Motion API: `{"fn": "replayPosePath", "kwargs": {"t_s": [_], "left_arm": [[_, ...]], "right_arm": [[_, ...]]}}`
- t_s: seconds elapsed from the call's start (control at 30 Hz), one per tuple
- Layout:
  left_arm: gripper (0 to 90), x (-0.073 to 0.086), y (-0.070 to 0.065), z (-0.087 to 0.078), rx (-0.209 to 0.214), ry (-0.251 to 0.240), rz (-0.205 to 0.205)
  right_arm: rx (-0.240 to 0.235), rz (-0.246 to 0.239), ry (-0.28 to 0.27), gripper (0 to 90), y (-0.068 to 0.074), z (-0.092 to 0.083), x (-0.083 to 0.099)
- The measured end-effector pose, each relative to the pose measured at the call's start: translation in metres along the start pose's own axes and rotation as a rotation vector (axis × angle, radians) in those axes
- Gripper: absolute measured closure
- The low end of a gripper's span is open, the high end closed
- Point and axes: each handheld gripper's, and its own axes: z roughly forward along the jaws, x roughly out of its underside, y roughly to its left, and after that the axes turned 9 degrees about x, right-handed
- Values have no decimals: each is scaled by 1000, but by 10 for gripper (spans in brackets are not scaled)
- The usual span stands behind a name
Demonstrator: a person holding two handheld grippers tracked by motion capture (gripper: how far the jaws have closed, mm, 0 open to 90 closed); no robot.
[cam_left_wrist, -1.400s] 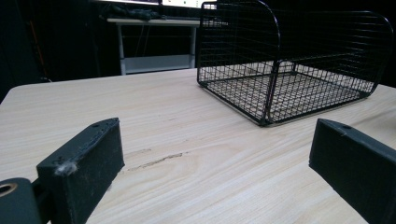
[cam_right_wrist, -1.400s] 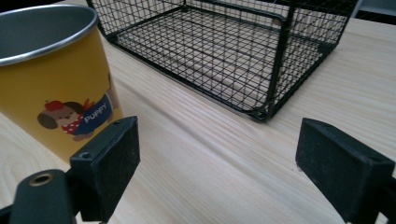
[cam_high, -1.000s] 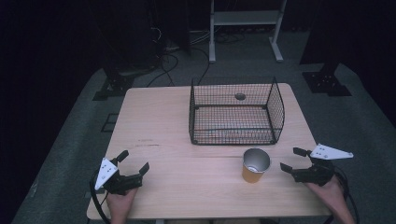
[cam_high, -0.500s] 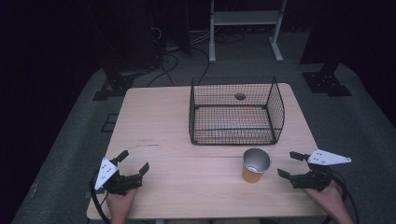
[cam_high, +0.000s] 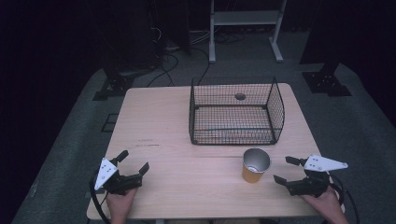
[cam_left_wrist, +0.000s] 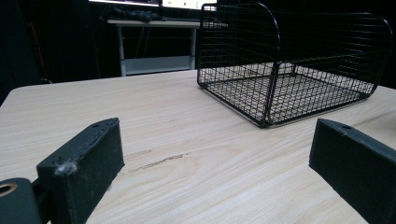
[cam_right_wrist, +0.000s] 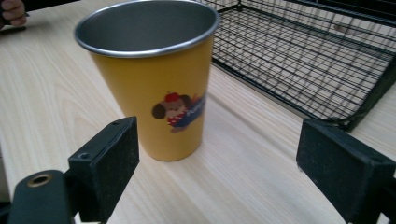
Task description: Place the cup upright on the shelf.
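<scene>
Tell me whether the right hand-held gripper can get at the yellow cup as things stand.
Probably yes: the right hand-held gripper is open, faces the upright yellow cup, and bare table lies between them.

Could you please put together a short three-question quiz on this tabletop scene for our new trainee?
1. True or false: the yellow cup stands inside the wire basket.
2. Which gripper is nearer the cup: A) left gripper or B) right gripper?
3. Fill in: the right gripper's jaws are ____.

Key:
1. False; it stands upright on the wooden table, just outside the basket.
2. B.
3. Open, with the cup ahead of them, untouched.
</scene>
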Motion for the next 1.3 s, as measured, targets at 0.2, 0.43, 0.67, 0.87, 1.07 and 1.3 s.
{"fn": "replayPosePath", "kwargs": {"t_s": [0.2,0.43,0.67,0.87,1.07,1.3], "left_arm": [[24,0,0,0,1,0,1],[24,0,0,0,1,0,2],[24,0,0,0,2,0,2],[24,0,0,0,2,-1,3],[24,0,0,0,3,-1,4],[24,0,0,0,2,-1,4]], "right_arm": [[-31,-16,7,114,12,4,-1],[-62,-9,8,110,19,12,-2],[-71,-17,6,105,24,18,-5],[-69,-25,8,99,28,24,-9],[-67,-19,5,93,30,28,-13],[-62,-25,1,82,33,35,-21]]}}
